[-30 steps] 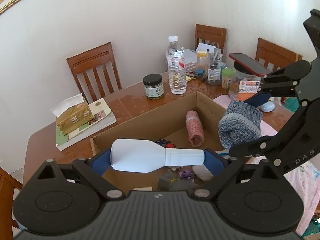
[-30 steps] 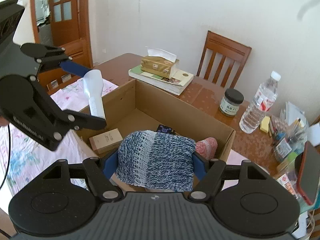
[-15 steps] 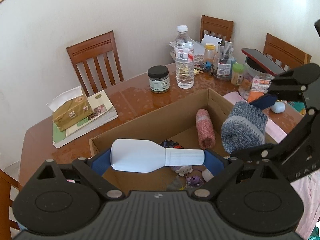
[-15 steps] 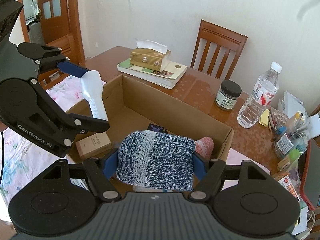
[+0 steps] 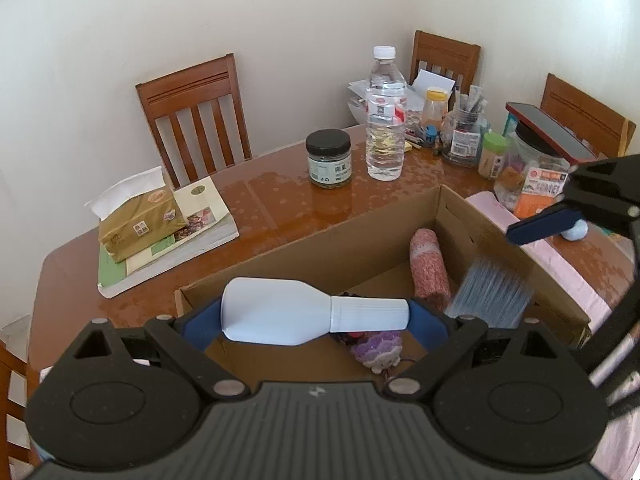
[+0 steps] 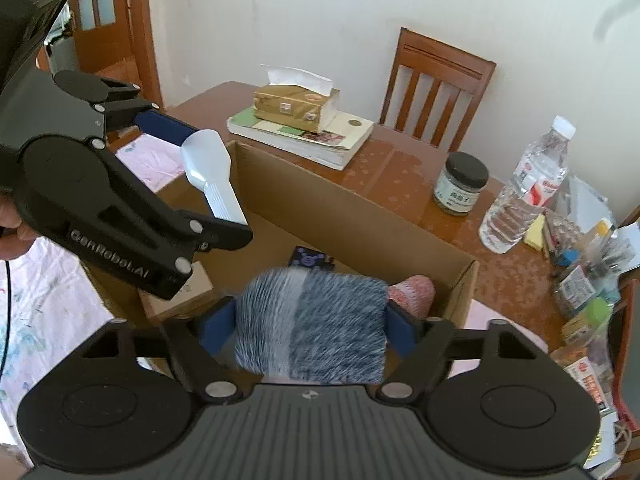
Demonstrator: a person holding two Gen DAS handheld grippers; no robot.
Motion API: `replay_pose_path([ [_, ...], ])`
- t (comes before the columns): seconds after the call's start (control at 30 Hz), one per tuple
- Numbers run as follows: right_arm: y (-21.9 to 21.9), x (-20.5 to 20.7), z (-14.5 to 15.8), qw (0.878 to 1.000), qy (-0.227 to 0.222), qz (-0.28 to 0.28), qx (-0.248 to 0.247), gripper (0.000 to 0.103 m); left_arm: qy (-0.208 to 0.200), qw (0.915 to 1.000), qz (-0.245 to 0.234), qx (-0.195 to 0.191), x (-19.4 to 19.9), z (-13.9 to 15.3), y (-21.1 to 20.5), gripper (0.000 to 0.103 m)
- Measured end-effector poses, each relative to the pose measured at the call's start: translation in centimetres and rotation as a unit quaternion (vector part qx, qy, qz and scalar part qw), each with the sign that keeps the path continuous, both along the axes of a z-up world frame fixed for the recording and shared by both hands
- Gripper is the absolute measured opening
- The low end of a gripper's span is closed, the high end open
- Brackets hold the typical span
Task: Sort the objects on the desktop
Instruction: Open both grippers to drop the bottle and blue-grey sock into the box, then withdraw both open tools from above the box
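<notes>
My left gripper (image 5: 316, 312) has its jaws clamped end to end on a white bottle (image 5: 304, 311), which lies crosswise between the blue pads above the near wall of the open cardboard box (image 5: 360, 236); in the right wrist view the same bottle (image 6: 212, 172) hangs cap-down over the box's left corner. My right gripper (image 6: 310, 326) shows its jaws spread apart, and the blue-grey knit roll (image 6: 312, 326) sits between the pads, smeared by motion blur (I cannot tell whether the pads touch it). From the left view that roll (image 5: 490, 298) appears streaked, inside the box's right end and below the one raised blue pad (image 5: 544, 226) I can see. A pink knit roll (image 5: 430, 270) lies on the box floor beside it, with a purple knitted piece (image 5: 376, 350) nearer me and a small tan carton (image 6: 192, 292) at the box's left end. On the worktop (image 5: 280, 196) behind the box stand a dark-lidded jar (image 5: 329, 159) and a water bottle (image 5: 385, 116), with a tissue box (image 5: 138, 222) resting on books (image 5: 168, 256) to the left.
</notes>
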State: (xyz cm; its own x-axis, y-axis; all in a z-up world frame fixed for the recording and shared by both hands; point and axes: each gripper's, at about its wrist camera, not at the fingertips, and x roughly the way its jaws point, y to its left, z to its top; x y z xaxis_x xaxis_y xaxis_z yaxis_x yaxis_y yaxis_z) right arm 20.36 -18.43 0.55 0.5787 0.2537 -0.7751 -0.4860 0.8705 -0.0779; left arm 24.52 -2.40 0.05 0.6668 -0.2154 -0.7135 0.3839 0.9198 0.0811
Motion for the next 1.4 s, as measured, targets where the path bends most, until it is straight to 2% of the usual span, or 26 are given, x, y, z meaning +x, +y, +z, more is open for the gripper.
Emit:
replay_pose_path([
  [0.07,0.2,-0.4,0.3,1.000,-0.012,0.001,-0.006,0.100,0.004,1.0000,0.001,-0.003,0.3,-0.2,0.1,0.096],
  [0.13,0.3,-1.0,0.6,1.000,-0.021,0.006,-0.008,0.102,0.006,1.0000,0.001,0.001,0.5,-0.5,0.1,0.096],
  [0.4,0.5,-2.7,1.2,0.999,-0.032,0.018,-0.018,0.102,0.016,0.9996,0.007,0.020,0.8,-1.3,-0.2,0.098],
  [0.8,0.7,-3.4,1.1,0.999,-0.034,0.020,-0.027,0.103,0.017,0.9990,-0.001,0.040,-0.7,-1.2,-0.3,0.098],
  [1.4,0.9,-5.4,1.2,0.999,-0.031,0.033,-0.015,0.103,0.016,0.9990,0.002,0.042,-3.0,-0.2,-0.3,0.098],
])
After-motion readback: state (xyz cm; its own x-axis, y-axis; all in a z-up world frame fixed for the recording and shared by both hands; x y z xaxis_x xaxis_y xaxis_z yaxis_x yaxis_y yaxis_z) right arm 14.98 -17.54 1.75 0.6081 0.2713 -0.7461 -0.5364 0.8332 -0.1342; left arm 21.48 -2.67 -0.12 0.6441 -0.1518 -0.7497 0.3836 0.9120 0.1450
